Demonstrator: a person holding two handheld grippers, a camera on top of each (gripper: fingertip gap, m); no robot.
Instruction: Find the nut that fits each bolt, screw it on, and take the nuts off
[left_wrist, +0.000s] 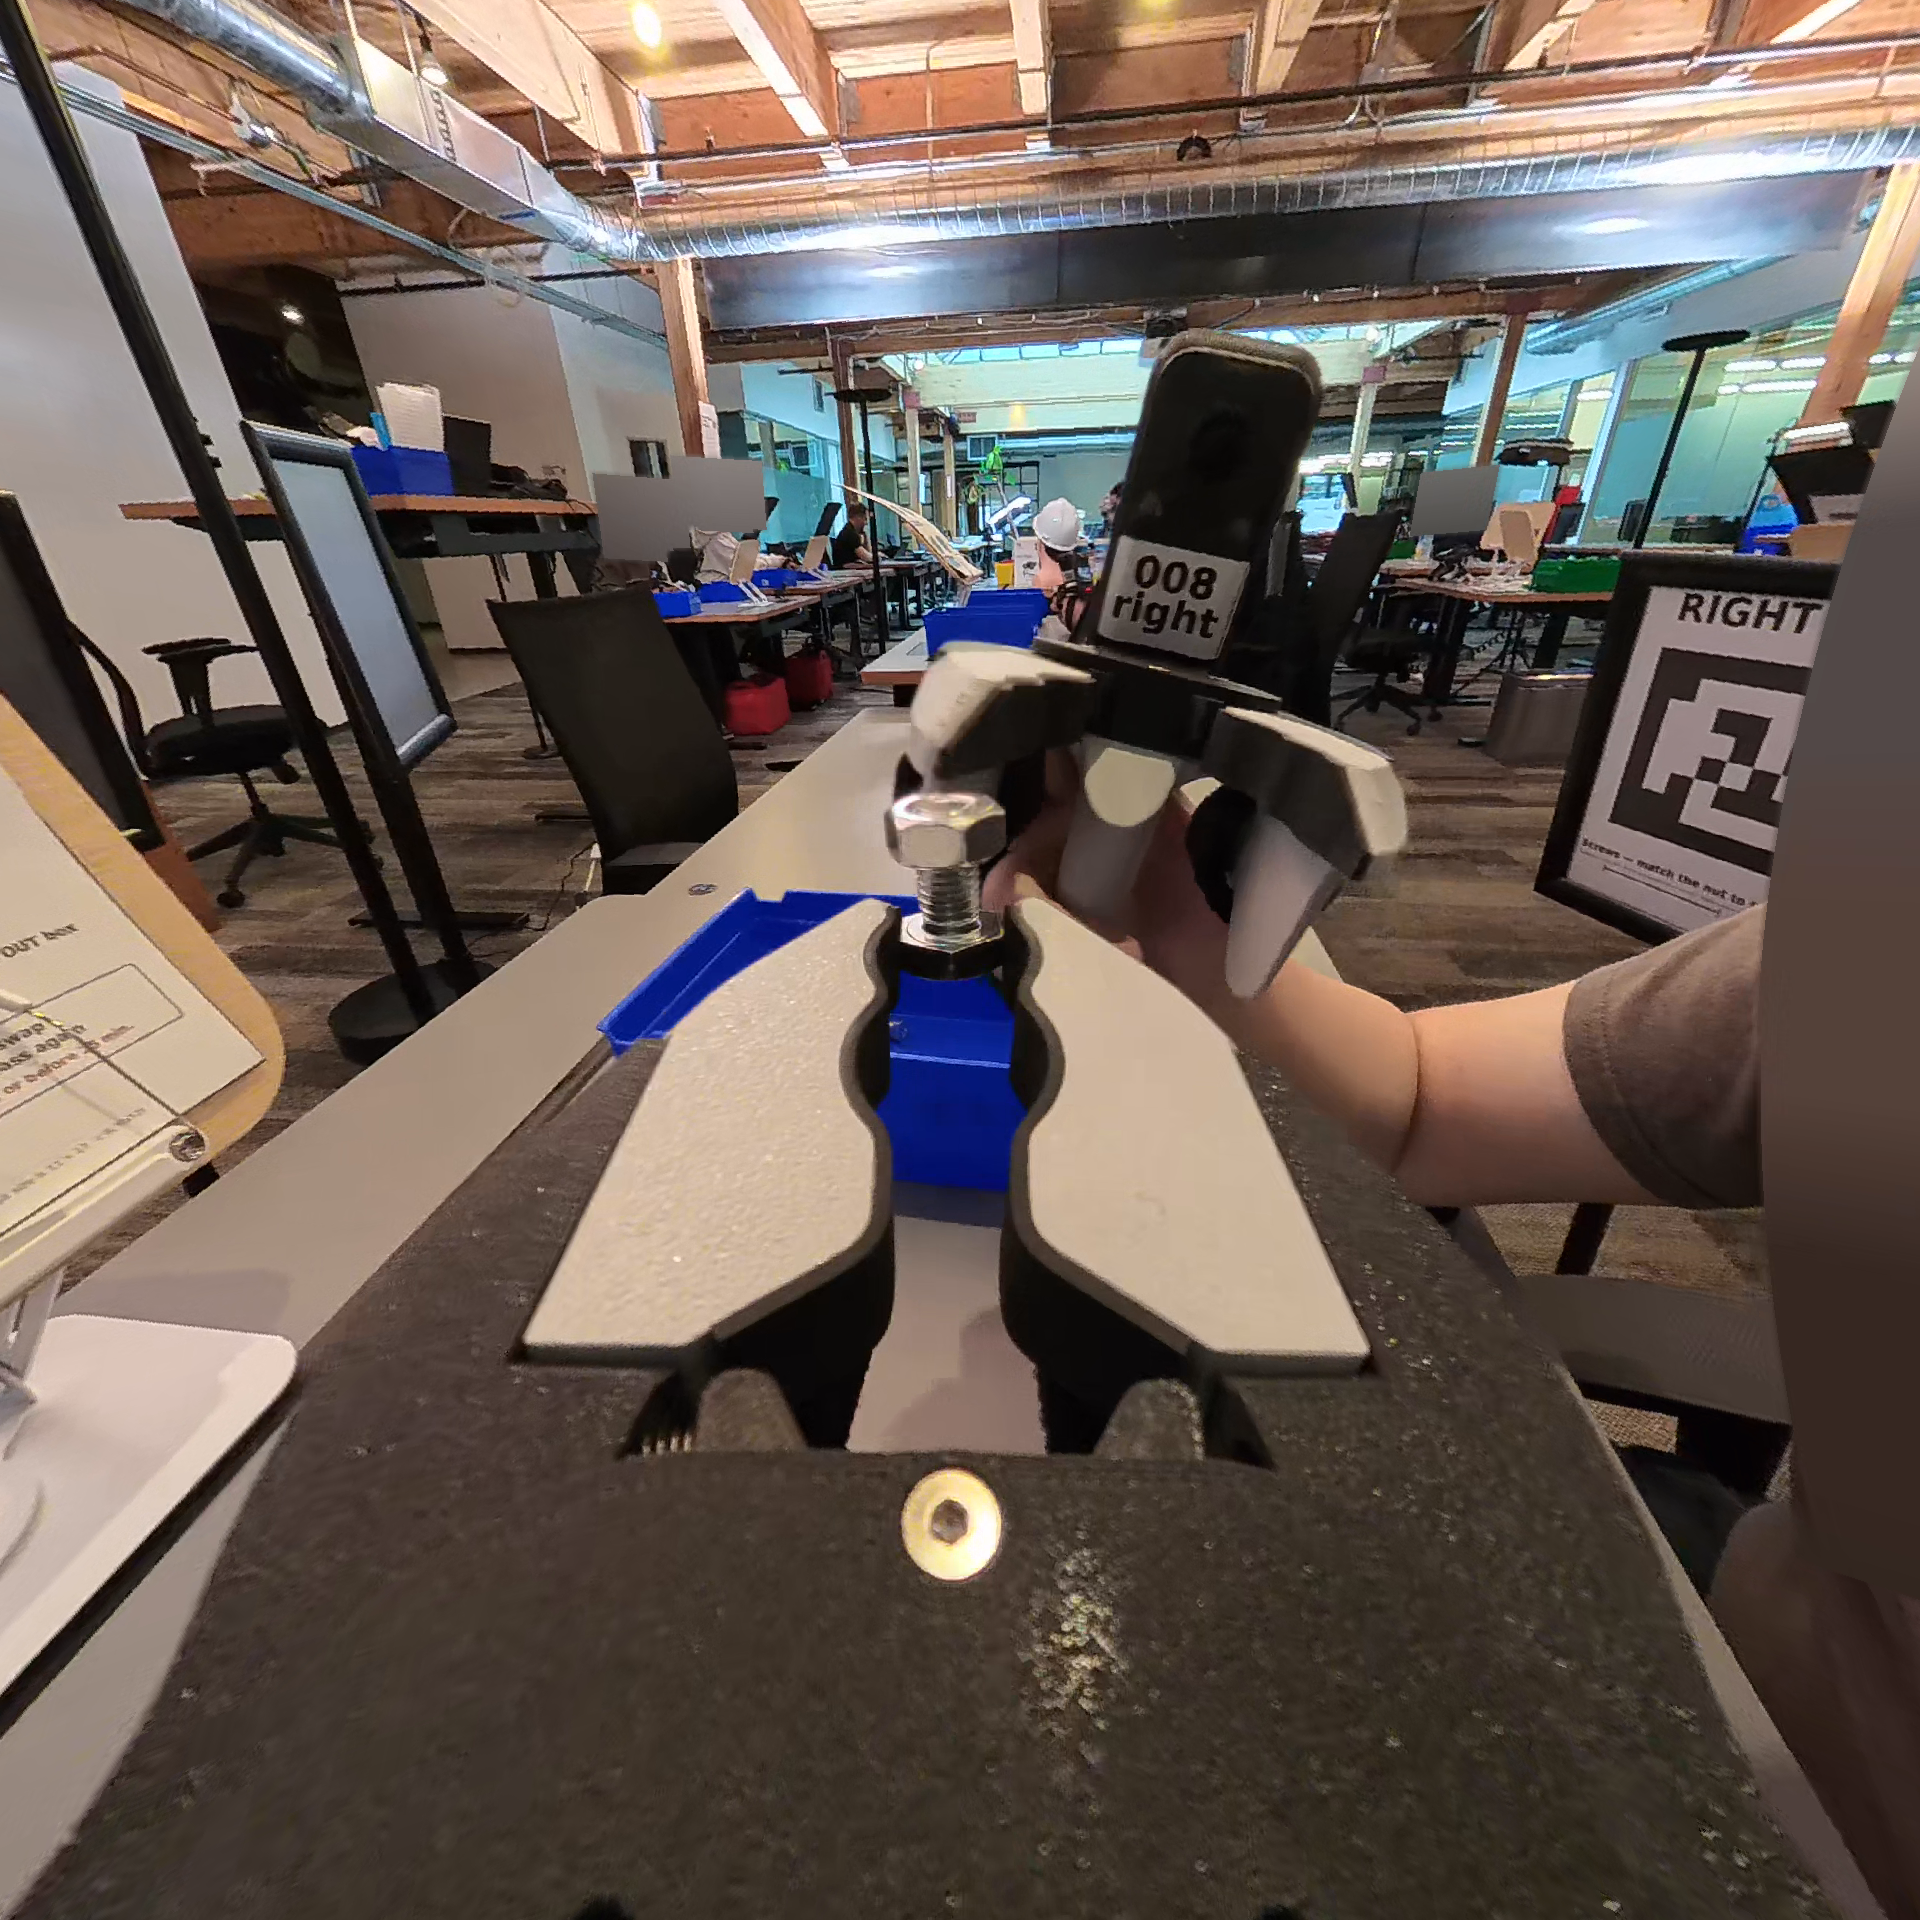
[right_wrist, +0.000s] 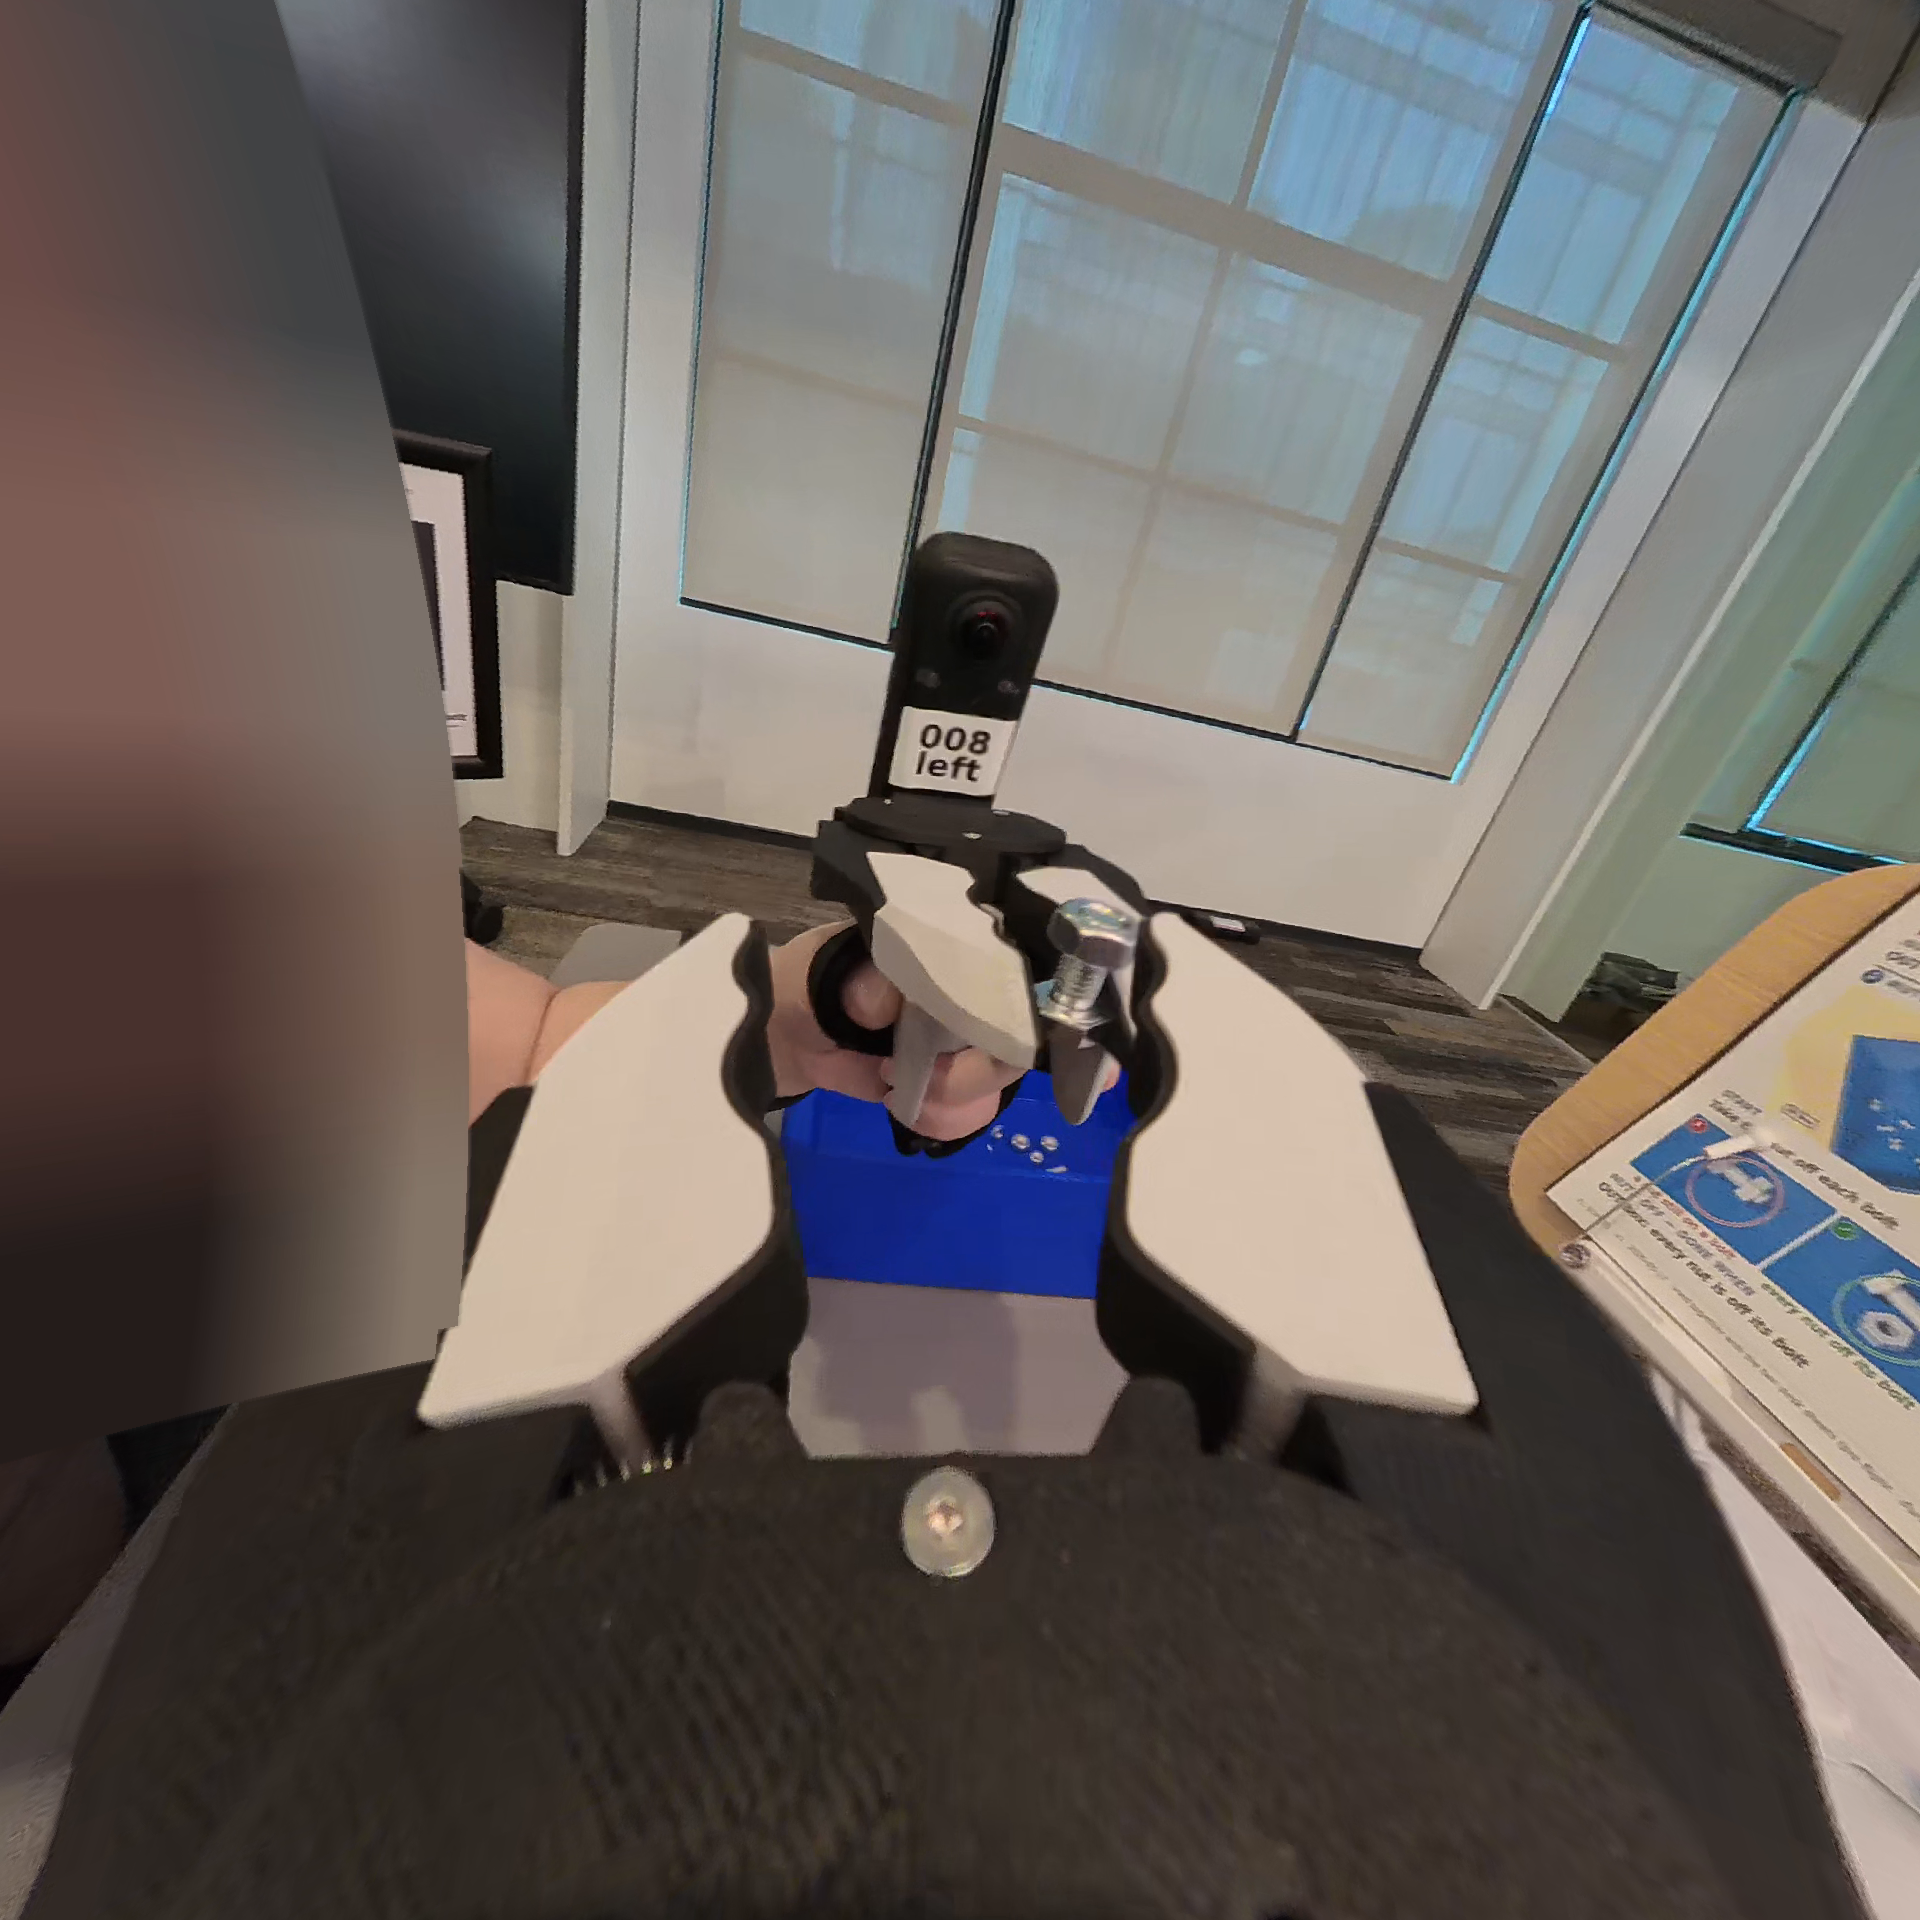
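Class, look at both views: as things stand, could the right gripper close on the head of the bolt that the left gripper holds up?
Probably yes. The right gripper is open, and the bolt stands head-up, clamped at its nut by the left gripper. The head sits bare beside the right gripper's fingers, with nothing between them.

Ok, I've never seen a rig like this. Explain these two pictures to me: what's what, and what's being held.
No robot here: a person holds two handheld grippers, each carrying a camera looking along its fingers. One picture comes from the left gripper, clamped on the lower end of a head-up bolt, where a nut sits. The other comes from the right gripper, open and holding nothing. A blue bin with small metal parts stands on a grey table.
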